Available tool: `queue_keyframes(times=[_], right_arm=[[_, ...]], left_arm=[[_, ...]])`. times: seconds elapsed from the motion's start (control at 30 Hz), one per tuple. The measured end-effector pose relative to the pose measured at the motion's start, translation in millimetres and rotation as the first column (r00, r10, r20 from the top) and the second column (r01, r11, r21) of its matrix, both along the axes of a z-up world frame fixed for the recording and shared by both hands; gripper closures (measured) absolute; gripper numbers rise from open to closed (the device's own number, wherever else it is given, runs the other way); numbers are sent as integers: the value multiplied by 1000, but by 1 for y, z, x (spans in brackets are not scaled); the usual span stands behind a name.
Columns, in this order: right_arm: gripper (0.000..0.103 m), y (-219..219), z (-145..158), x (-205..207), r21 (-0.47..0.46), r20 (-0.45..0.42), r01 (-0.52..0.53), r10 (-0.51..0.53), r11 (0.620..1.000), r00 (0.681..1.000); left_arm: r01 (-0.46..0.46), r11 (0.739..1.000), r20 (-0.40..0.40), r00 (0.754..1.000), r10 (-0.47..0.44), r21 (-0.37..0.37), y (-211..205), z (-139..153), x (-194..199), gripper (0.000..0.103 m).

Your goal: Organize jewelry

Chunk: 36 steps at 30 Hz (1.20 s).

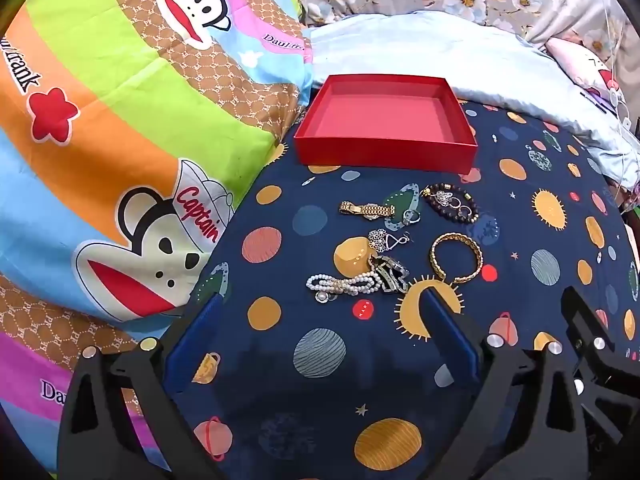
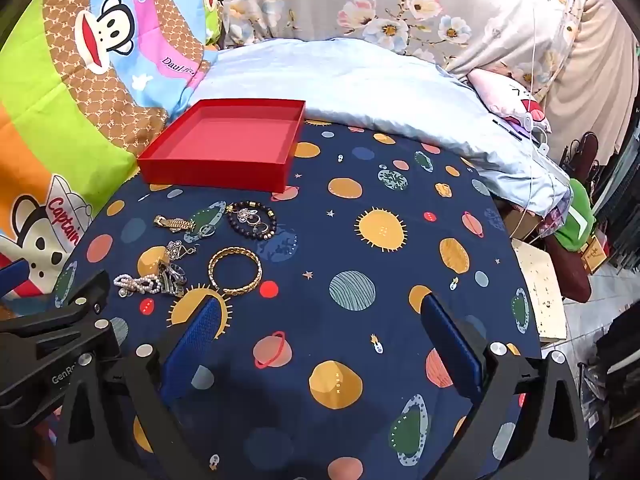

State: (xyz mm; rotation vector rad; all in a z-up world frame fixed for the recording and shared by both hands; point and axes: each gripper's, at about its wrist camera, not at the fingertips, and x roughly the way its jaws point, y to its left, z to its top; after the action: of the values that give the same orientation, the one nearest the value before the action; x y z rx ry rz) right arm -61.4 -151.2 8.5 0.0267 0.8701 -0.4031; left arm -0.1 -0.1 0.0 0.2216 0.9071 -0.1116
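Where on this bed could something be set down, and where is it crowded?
Free: inside the red box, and the dark planet sheet right of the gold bangle. Both grippers, left and right, hang open above bare sheet. Crowded: the jewelry between box and grippers, from gold watch to pearl bracelet.

We're in a home bedroom: a planet-print sheet (image 2: 360, 264) covers the bed, a cartoon monkey quilt (image 1: 120, 128) is bunched at the left, a pale blue blanket (image 2: 360, 88) lies across the back with a floral pillow (image 2: 400, 12) behind it, and tiled floor (image 2: 600, 292) with household clutter shows at right.
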Motion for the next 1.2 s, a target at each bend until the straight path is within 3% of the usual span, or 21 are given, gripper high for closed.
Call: queue_keyframes(times=[1.2], right_arm=[[5, -5, 10, -4, -5, 15, 15, -15, 1000, 1000]], left_arm=[[25, 1000, 20, 999, -25, -14, -9, 11, -2, 8]])
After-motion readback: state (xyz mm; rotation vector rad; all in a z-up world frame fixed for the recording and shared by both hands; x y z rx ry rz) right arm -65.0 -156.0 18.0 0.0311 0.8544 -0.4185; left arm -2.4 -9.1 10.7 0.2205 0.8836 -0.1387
